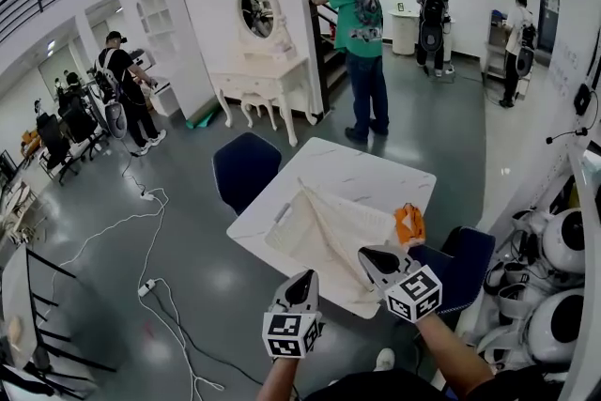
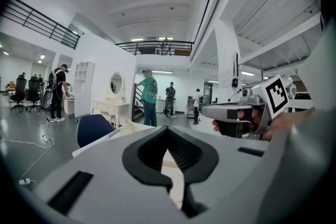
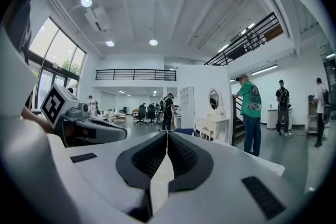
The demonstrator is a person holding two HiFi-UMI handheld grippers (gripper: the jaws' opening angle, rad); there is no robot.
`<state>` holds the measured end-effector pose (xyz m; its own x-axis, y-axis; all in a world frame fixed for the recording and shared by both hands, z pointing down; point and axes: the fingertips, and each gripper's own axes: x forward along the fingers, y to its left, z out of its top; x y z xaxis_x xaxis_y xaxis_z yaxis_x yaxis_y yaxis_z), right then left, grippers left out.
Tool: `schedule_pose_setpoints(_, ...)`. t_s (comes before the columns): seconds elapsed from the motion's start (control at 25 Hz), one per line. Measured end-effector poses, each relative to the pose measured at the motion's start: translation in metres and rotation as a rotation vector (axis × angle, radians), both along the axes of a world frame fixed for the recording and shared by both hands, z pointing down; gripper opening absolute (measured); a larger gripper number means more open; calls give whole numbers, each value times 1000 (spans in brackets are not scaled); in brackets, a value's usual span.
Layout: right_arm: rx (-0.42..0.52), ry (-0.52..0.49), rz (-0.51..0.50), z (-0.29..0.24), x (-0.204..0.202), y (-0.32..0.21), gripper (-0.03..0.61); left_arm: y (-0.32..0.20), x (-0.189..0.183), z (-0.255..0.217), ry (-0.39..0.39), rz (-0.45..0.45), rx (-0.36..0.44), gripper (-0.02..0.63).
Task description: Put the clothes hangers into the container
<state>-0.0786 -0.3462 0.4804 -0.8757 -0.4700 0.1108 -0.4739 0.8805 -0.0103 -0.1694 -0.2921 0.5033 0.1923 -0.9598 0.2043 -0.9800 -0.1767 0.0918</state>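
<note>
A cream open container (image 1: 324,230) lies on the white marble table (image 1: 376,172). A small orange object (image 1: 409,223) sits at the container's right edge; it is too small to identify. I make out no clothes hanger in any view. My left gripper (image 1: 302,278) hovers at the table's near edge, shut and holding nothing, as its own view also shows (image 2: 168,131). My right gripper (image 1: 369,254) hangs over the container's near right corner, shut with nothing between the jaws (image 3: 167,134). Each gripper shows in the other's view: the right gripper (image 2: 236,113) and the left gripper (image 3: 89,126).
A dark blue chair (image 1: 246,166) stands at the table's far left and another (image 1: 467,263) at its near right. White cables (image 1: 150,230) trail over the floor on the left. Rounded white equipment (image 1: 554,268) crowds the right. Several people and a white dressing table (image 1: 258,75) stand beyond.
</note>
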Motion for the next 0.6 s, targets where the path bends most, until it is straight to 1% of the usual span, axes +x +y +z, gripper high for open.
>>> schedule_pose_setpoints(0.16,11,2,27,-3,-3,15,21,10,-2,-2,-8,33,7,5)
schedule_pose_setpoints(0.32,17,12,49,-4,-7,30,21,23,-4,-2,0,63,17,5)
schedule_pose_setpoints(0.6,23,22,76,-3,-16,61,21,51,-14,1,4,99,20,5)
